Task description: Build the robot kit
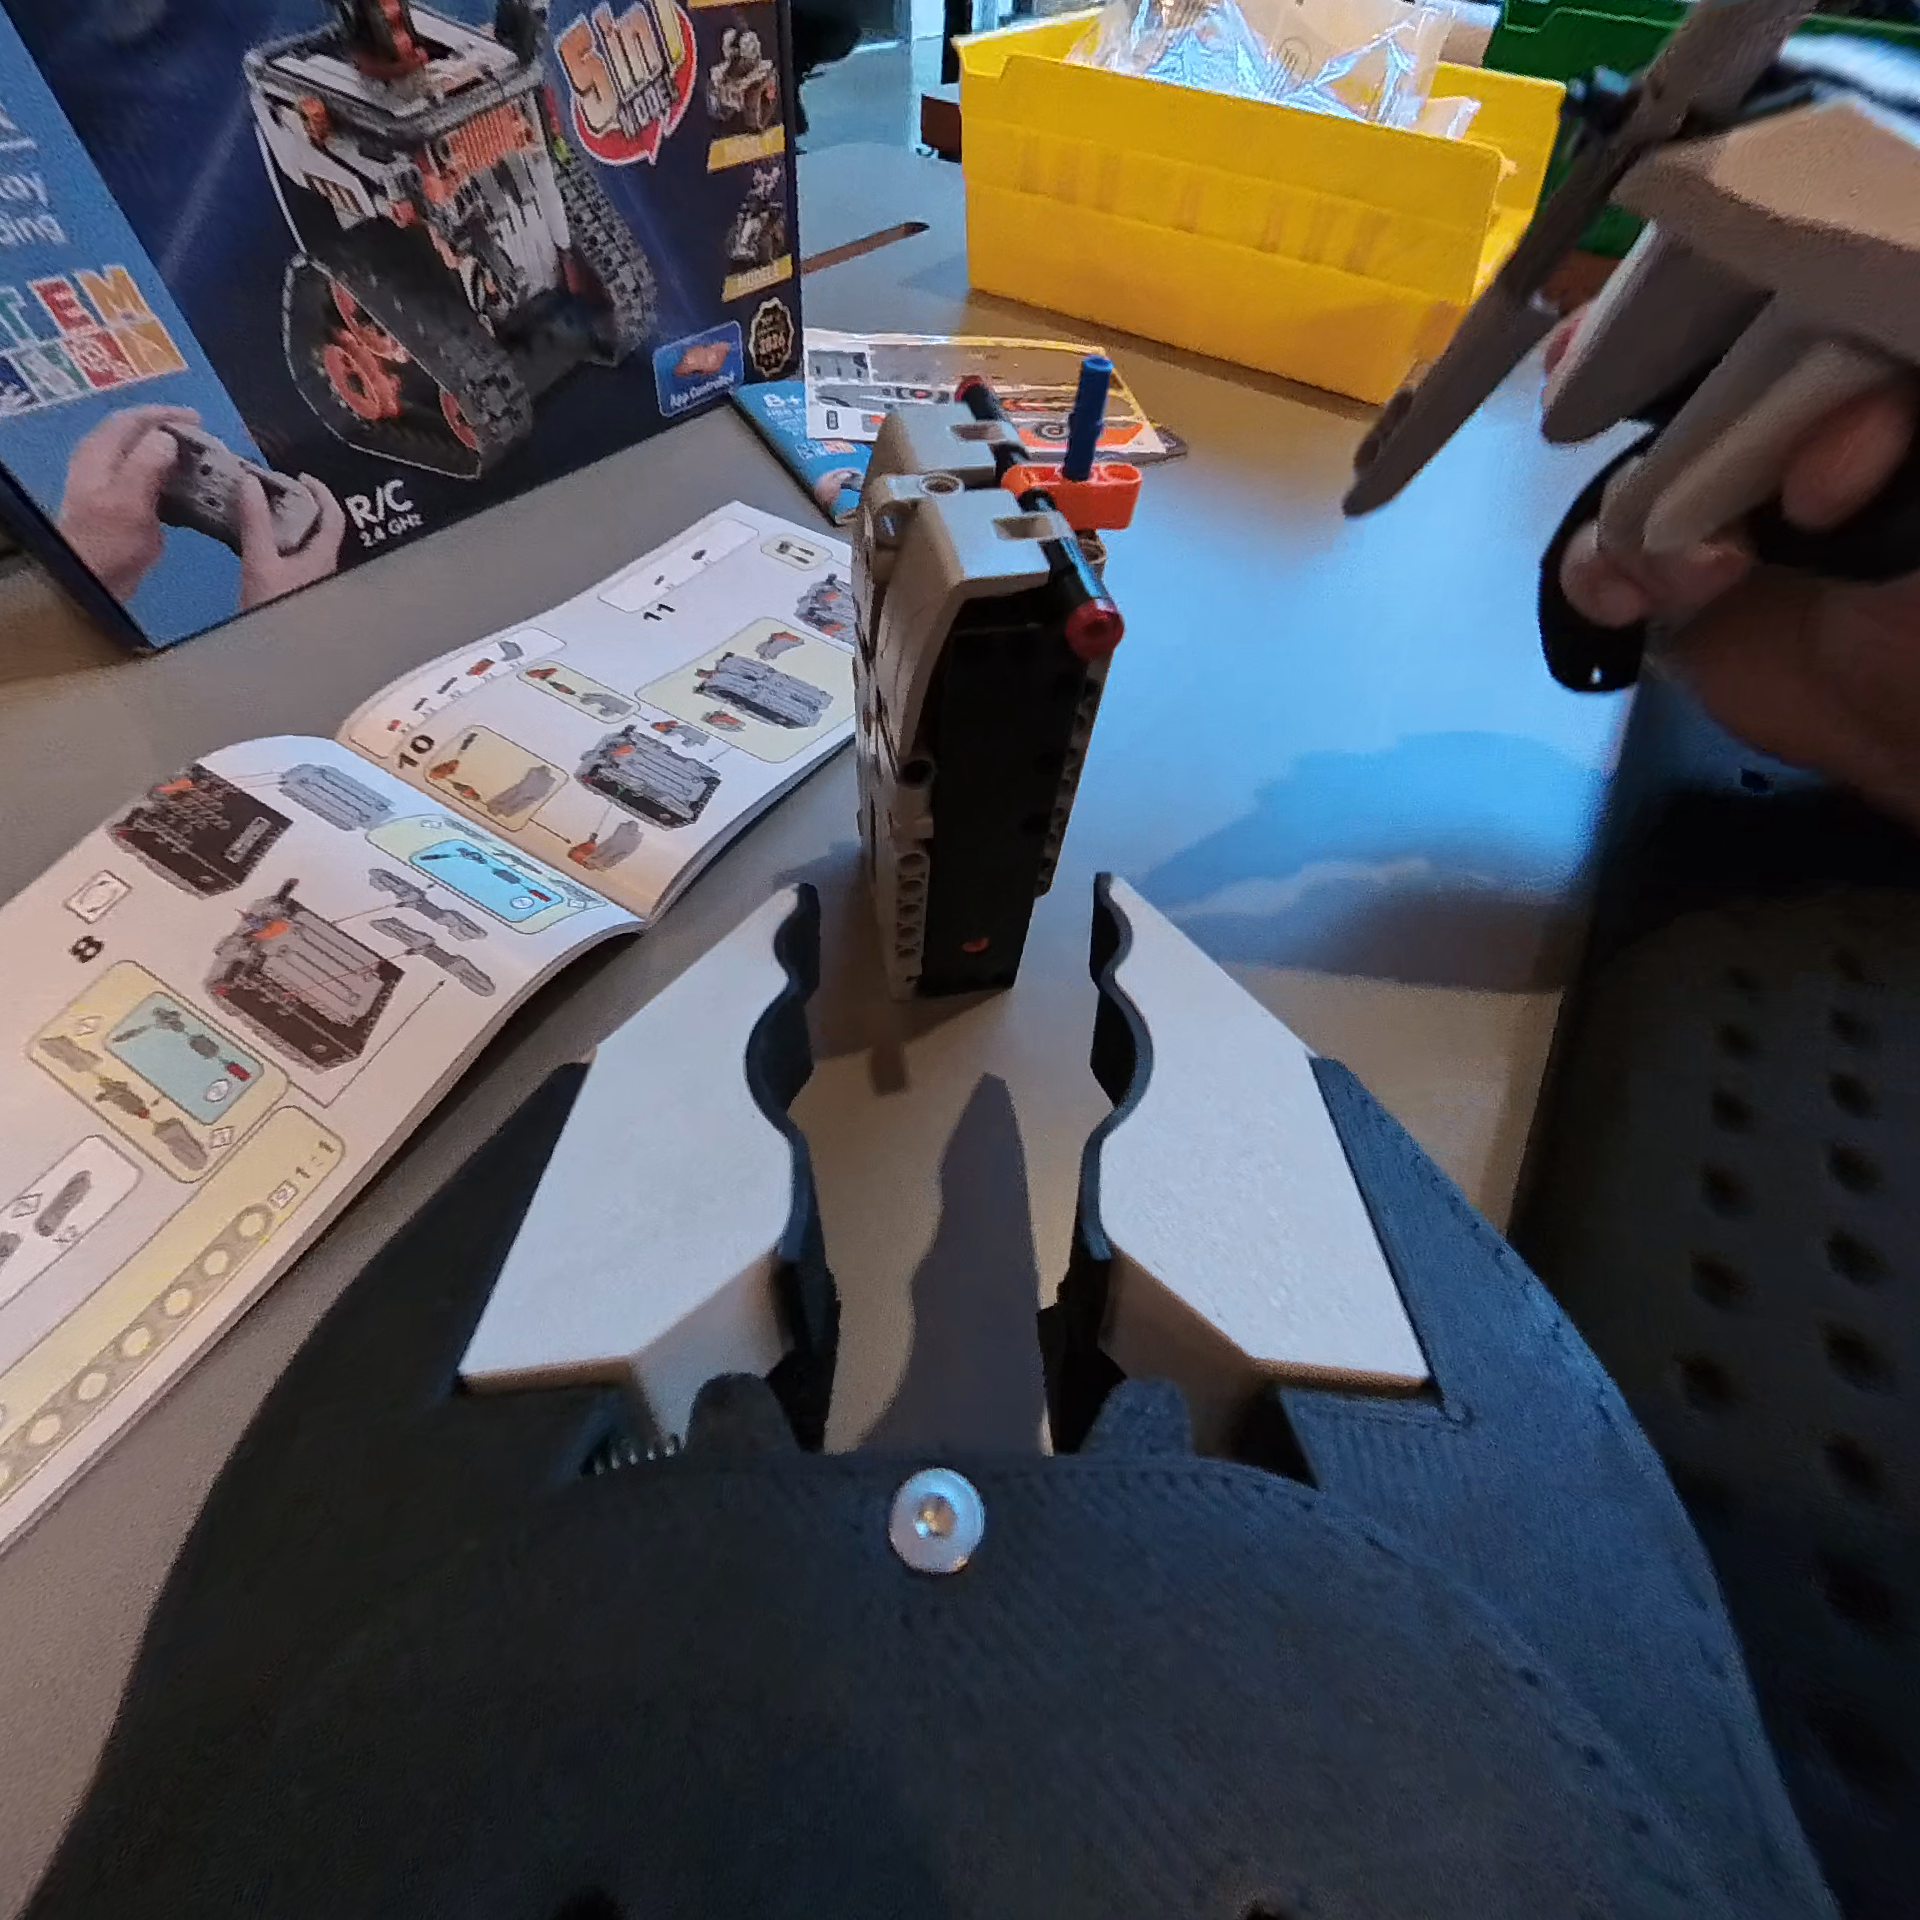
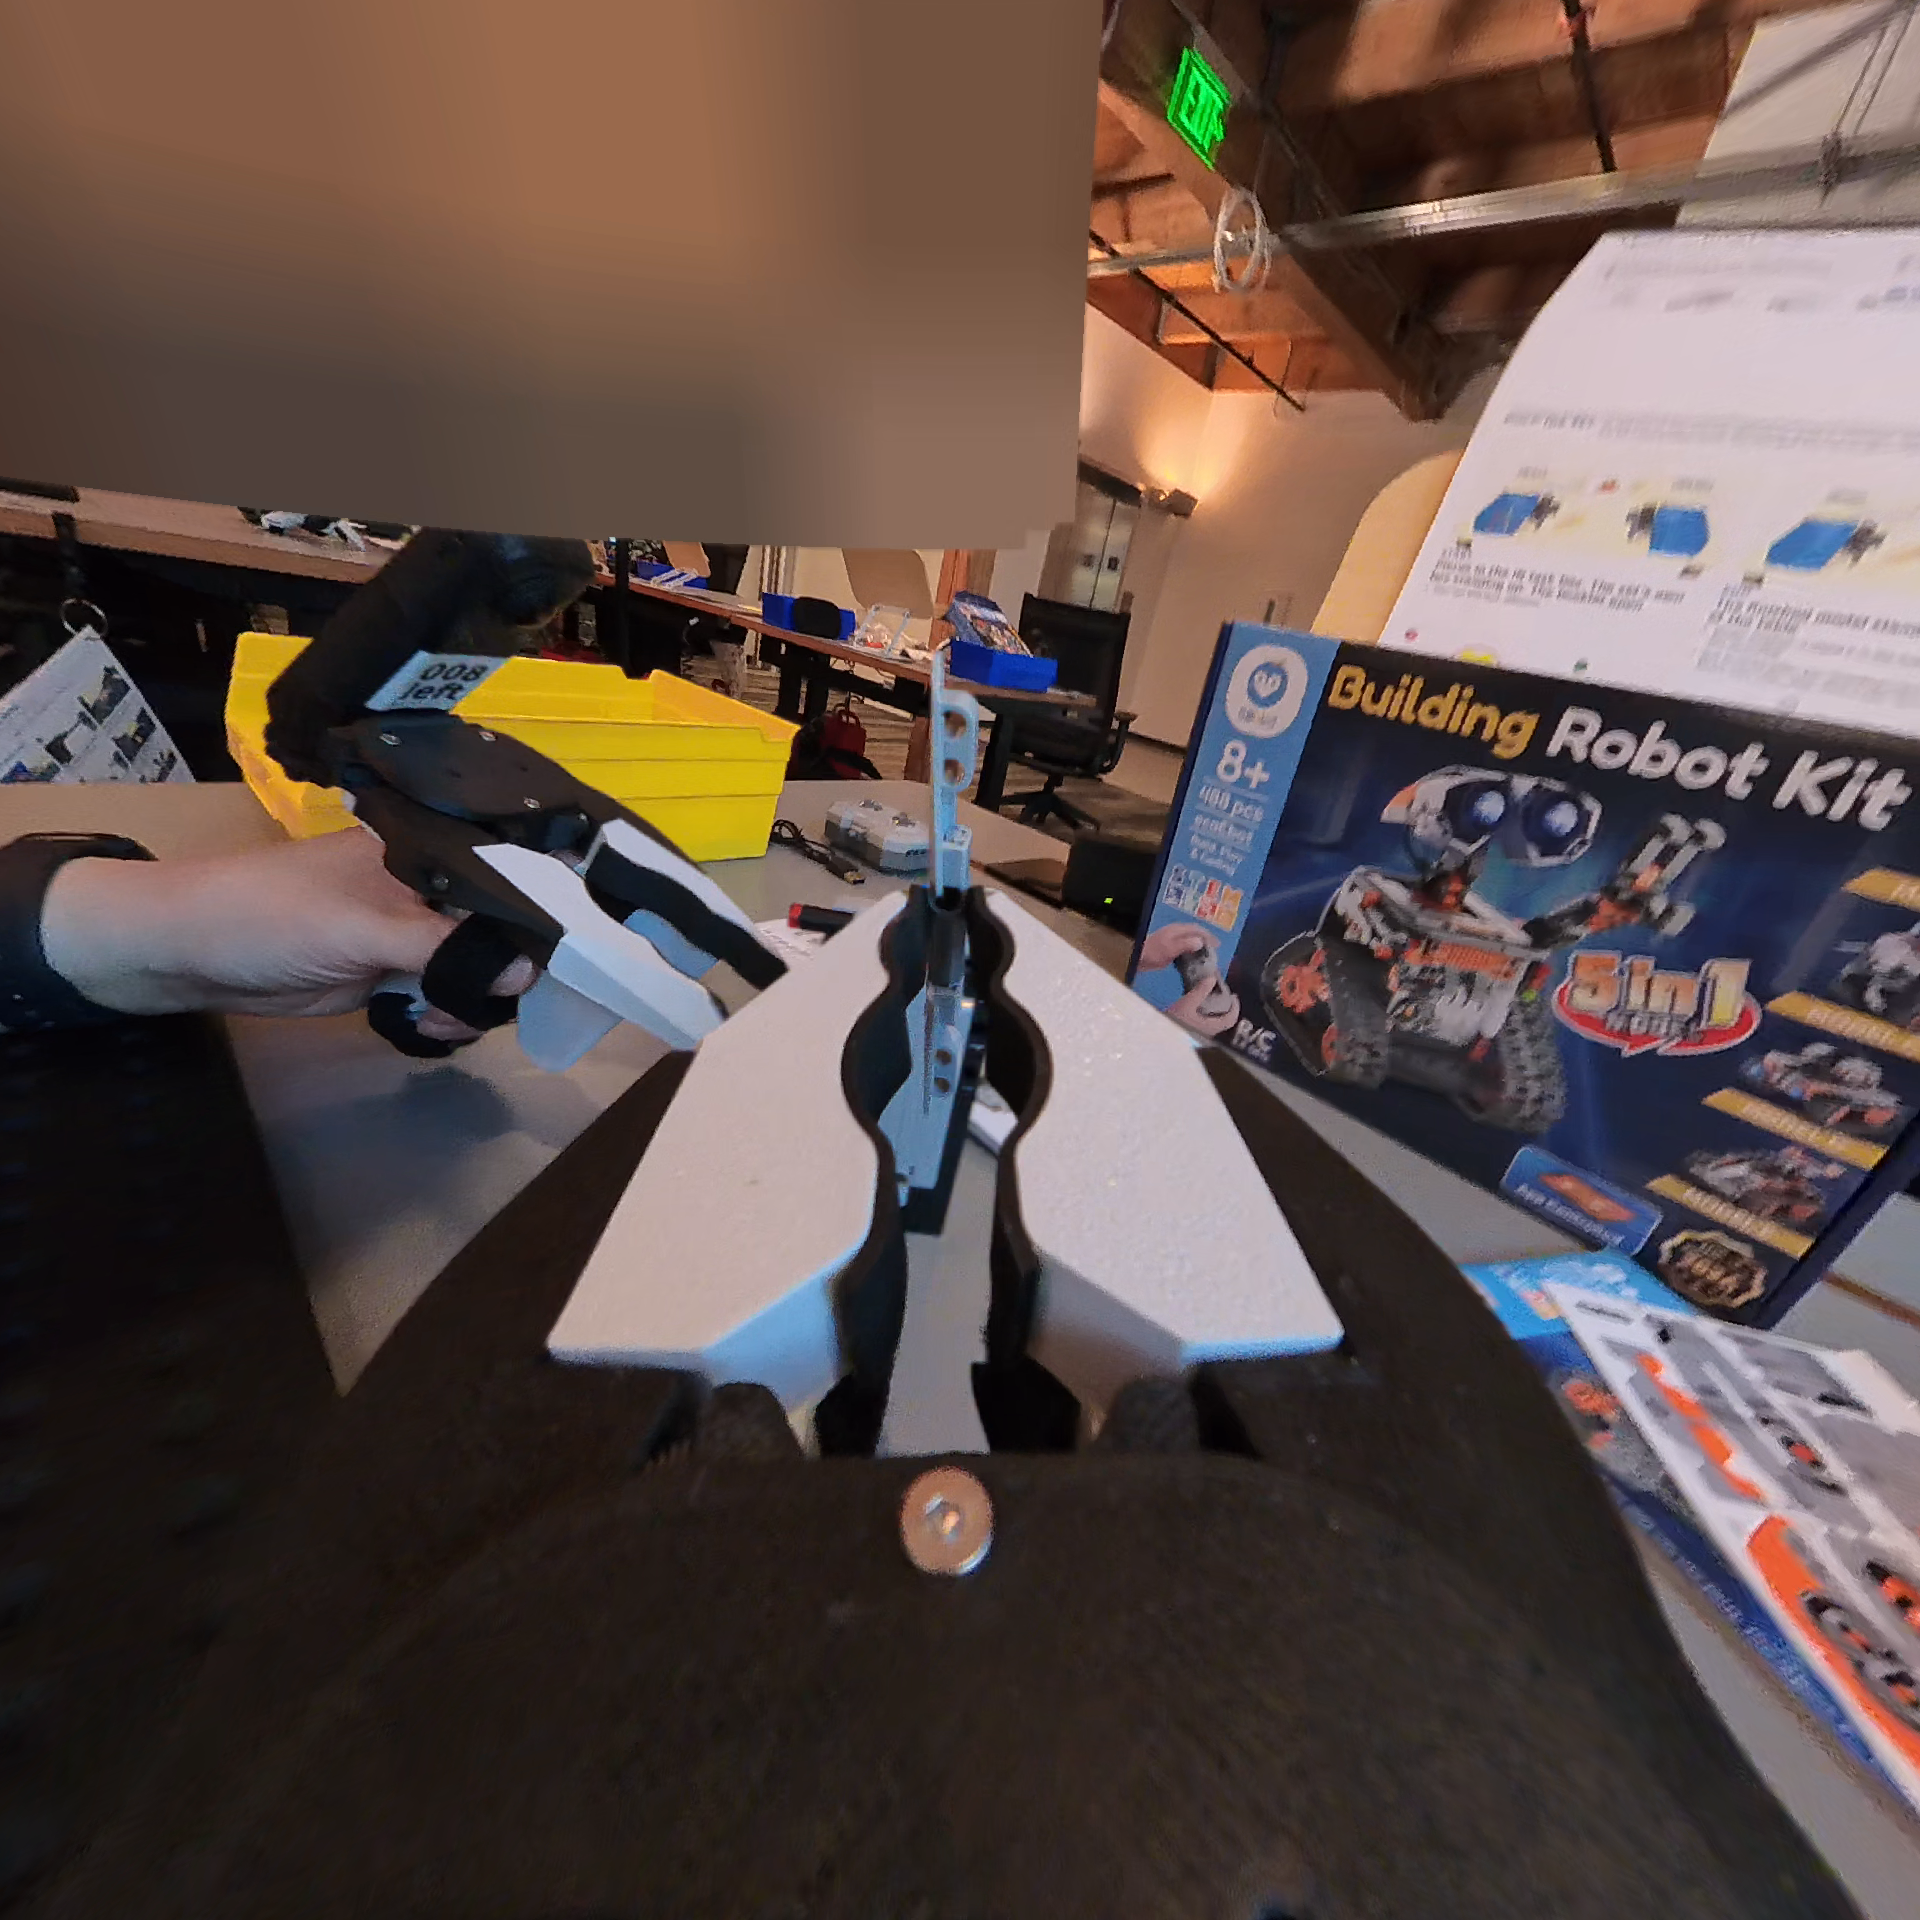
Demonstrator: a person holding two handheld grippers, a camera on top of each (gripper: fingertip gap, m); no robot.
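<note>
A grey and black brick assembly (image 1: pixel 977 748) stands upright on the grey table (image 1: pixel 1299 644). A black axle with a red cap, an orange connector and a blue pin sit at its top. My left gripper (image 1: pixel 954 902) is open and empty, its fingertips on either side of the assembly's base, not touching it. My right gripper (image 2: pixel 948 914) is shut on a thin grey beam with holes (image 2: pixel 951 769), held upright above the table. It shows in the left wrist view (image 1: pixel 1704 343) at the upper right, raised, with the beam (image 1: pixel 1475 343) slanting down. The left gripper (image 2: pixel 727 997) shows in the right wrist view, held by a hand.
An open instruction booklet (image 1: pixel 364 883) lies to the left. The blue kit box (image 1: pixel 416 260) (image 2: pixel 1558 935) stands behind it. A yellow bin (image 1: pixel 1226 208) (image 2: pixel 623 758) holds plastic bags at the back. Leaflets (image 1: pixel 987 395) lie behind the assembly. A black perforated surface (image 1: pixel 1766 1195) is at right. One gripper's finger ends stand about 15 cm off the other's.
</note>
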